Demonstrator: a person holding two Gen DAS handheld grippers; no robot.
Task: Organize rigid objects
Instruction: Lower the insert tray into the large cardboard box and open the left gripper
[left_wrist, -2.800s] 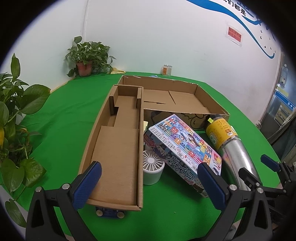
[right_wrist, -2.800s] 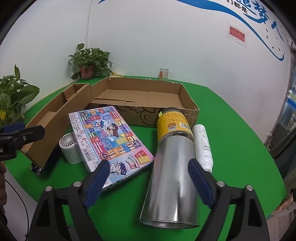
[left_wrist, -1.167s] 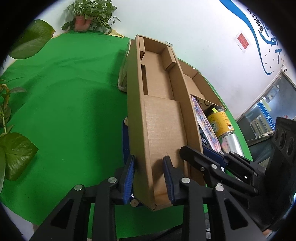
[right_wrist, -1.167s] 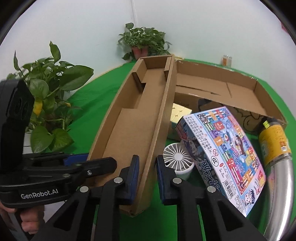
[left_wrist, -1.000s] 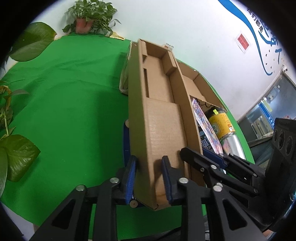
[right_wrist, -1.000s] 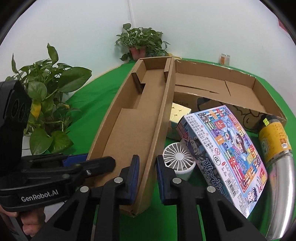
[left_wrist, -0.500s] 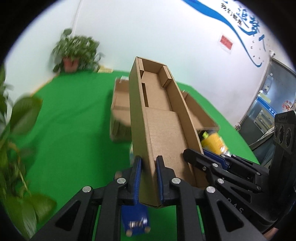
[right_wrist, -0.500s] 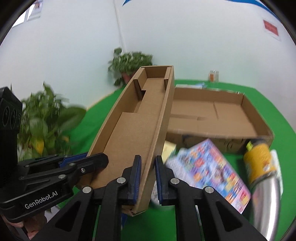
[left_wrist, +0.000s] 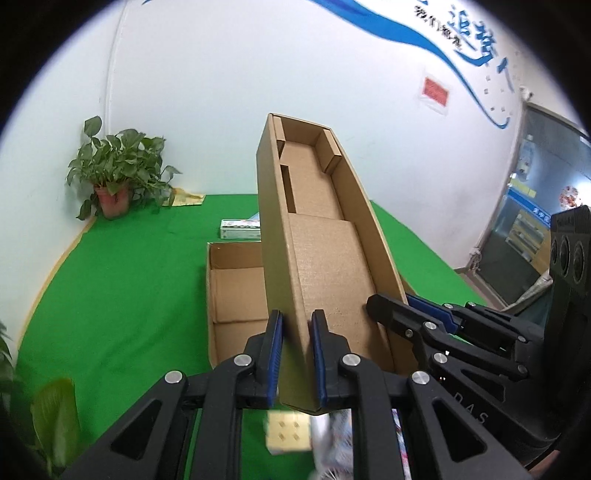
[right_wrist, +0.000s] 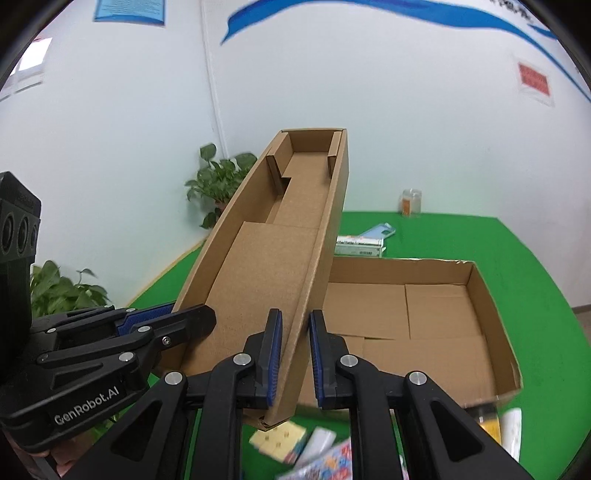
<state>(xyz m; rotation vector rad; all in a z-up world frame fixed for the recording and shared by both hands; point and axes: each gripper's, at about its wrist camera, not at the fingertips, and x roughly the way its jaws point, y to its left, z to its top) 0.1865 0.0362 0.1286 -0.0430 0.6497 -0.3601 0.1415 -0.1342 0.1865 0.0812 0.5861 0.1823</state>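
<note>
The long, narrow brown cardboard tray (left_wrist: 325, 266) is in the air above the green table (left_wrist: 110, 295), held at its near end by both grippers and stretching away from the jaws, with its far end higher against the white wall.

The left gripper (left_wrist: 297, 354) has its jaws almost fully closed on the left side wall of this tray: one blue pad is outside the wall, the other one inside, and both press on the cardboard. The right gripper (right_wrist: 293, 354) grips the right side wall in the same way, with the wall clamped between its two blue pads. In each wrist view the other gripper shows beside the tray, on its opposite wall.

Beyond and below the jaws of the right gripper lies a wide, shallow brown cardboard box (right_wrist: 476, 295), open at the top, resting on the table. Directly under the jaws I can see a small pale yellow cube with dots (right_wrist: 277, 441) and a blurred colourful printed box (right_wrist: 328, 461). Far behind, near the wall, stands a potted green plant (left_wrist: 118, 173).
</note>
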